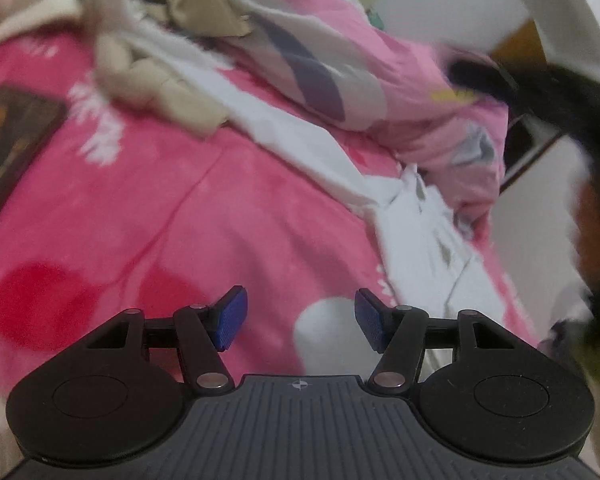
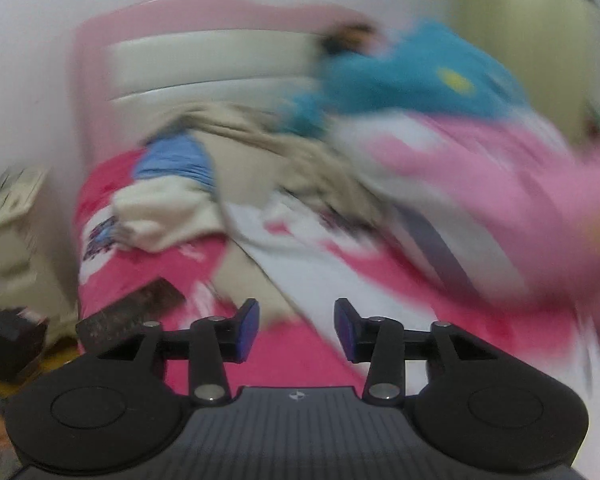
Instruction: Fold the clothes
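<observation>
From the left wrist camera I see my left gripper (image 1: 300, 316) with its blue pads (image 1: 231, 317) standing well apart and nothing between them, over a bright pink bedspread (image 1: 172, 216). A white garment (image 1: 420, 232) trails from about 11 o'clock down toward 3 o'clock, passing just beyond the right-hand pad. Beige clothes (image 1: 164, 84) are heaped at 11 o'clock, and a pale pink blanket with grey and white stripes (image 1: 340, 68) is bunched at 1 o'clock. A dark flat object (image 1: 12, 136) lies on the spread at 9 o'clock. At 3 o'clock a dark, blurred shape (image 1: 580, 120) crosses the edge; I cannot tell what it is.

From the right wrist camera, heavily blurred, my right gripper (image 2: 296, 330) also has its pads (image 2: 247, 330) apart and empty, a little narrower than the left. The clothes pile lies ahead: beige garment (image 2: 268, 148) at 12 o'clock, cream one (image 2: 168, 212) and blue one (image 2: 172, 160) at 10 o'clock, white cloth (image 2: 308, 256) just past the fingers. A teal item (image 2: 412, 76) sits at 1 o'clock, the pale pink blanket (image 2: 520, 200) at 3 o'clock, a pink and white headboard (image 2: 204, 60) at 11 o'clock.
</observation>
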A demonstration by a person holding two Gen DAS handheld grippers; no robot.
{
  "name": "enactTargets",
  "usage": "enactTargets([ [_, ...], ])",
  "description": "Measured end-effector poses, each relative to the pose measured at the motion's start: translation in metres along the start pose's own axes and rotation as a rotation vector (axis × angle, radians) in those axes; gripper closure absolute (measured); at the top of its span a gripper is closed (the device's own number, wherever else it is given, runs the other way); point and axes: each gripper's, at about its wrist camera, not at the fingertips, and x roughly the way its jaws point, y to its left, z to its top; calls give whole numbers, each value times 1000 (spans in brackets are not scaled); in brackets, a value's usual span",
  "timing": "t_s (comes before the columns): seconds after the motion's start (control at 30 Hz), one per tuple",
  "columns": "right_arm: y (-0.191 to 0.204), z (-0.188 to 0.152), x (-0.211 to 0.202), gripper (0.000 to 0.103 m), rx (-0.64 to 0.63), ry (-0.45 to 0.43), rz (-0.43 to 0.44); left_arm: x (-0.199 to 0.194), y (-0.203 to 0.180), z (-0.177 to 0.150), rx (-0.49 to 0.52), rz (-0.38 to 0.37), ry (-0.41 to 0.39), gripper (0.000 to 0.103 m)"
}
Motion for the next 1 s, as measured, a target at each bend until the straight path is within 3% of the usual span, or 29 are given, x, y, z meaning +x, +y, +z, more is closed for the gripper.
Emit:
enactTargets([
  [0.13, 32, 47, 102, 55, -183, 38, 84, -16, 21, -5, -62, -64, -10, 43],
  [0.3, 61, 76, 218, 55, -238, 137, 134, -22, 27, -7, -52, -101, -11, 43],
  [0.4, 68, 80, 257, 57, -209, 158, 133, -22, 26, -9, -36, -104, -13, 43],
  [0.43, 69, 80, 267, 63, -190, 164, 132, -22, 25, -10, -26, -103, -14, 43],
  [0.5, 65, 80, 282, 86, -132, 191, 131, -21, 22, -11, -9, -94, -14, 43],
  [0.53, 63, 79, 283, 96, -113, 191, 122, -20, 21, -11, 0, -91, -14, 43],
  [0.73, 29, 91, 231, 101, 44, 67, 120, -20, 14, -16, 28, -71, -24, 43],
  [0.87, -7, 104, 167, 101, 169, -56, 104, -20, 7, -18, 31, -43, -30, 43],
  [1.0, -44, 101, 77, 101, 318, -202, 79, -19, 0, -18, 32, -1, -34, 43],
])
